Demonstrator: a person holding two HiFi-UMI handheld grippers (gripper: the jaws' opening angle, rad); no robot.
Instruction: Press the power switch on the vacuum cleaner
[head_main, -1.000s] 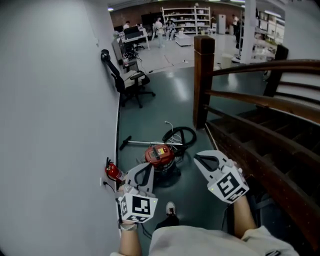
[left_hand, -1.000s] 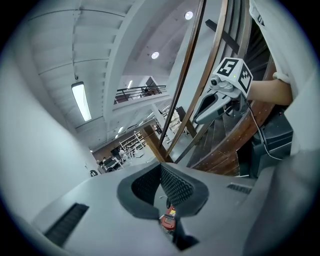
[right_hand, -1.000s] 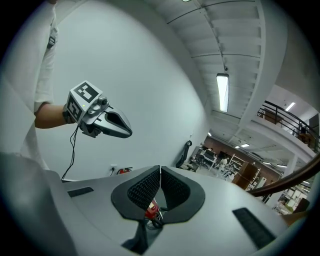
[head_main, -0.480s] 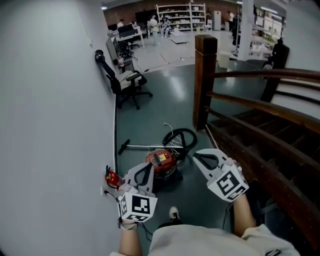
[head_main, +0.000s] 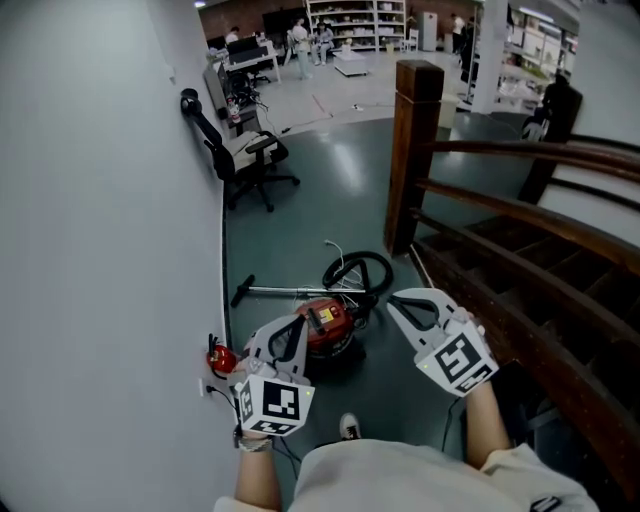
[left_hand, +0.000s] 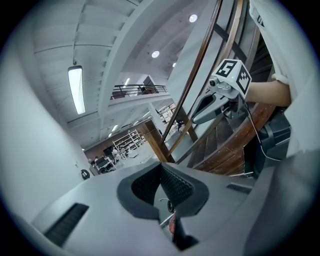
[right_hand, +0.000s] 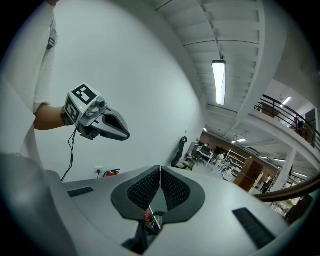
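Note:
The red vacuum cleaner (head_main: 322, 325) lies on the dark green floor by the white wall. Its black hose (head_main: 358, 272) is looped behind it and its wand (head_main: 285, 291) stretches left. My left gripper (head_main: 300, 322) hovers over the vacuum's near left side, well above the floor. Its jaws are shut and empty (left_hand: 161, 165). My right gripper (head_main: 397, 303) is held to the right of the vacuum, also shut with nothing in it (right_hand: 160, 168). A sliver of the red body (left_hand: 172, 226) shows under the left jaws. The power switch cannot be made out.
A red fire extinguisher (head_main: 220, 357) stands against the wall by an outlet. A wooden newel post (head_main: 412, 150) and stair railing (head_main: 540, 215) run along the right. A black office chair (head_main: 240, 155) sits further along the wall. My shoe (head_main: 348, 428) is near the vacuum.
The person has stepped forward along the wall, so both grippers have come closer to the vacuum cleaner. Both pairs of jaws have stayed shut.

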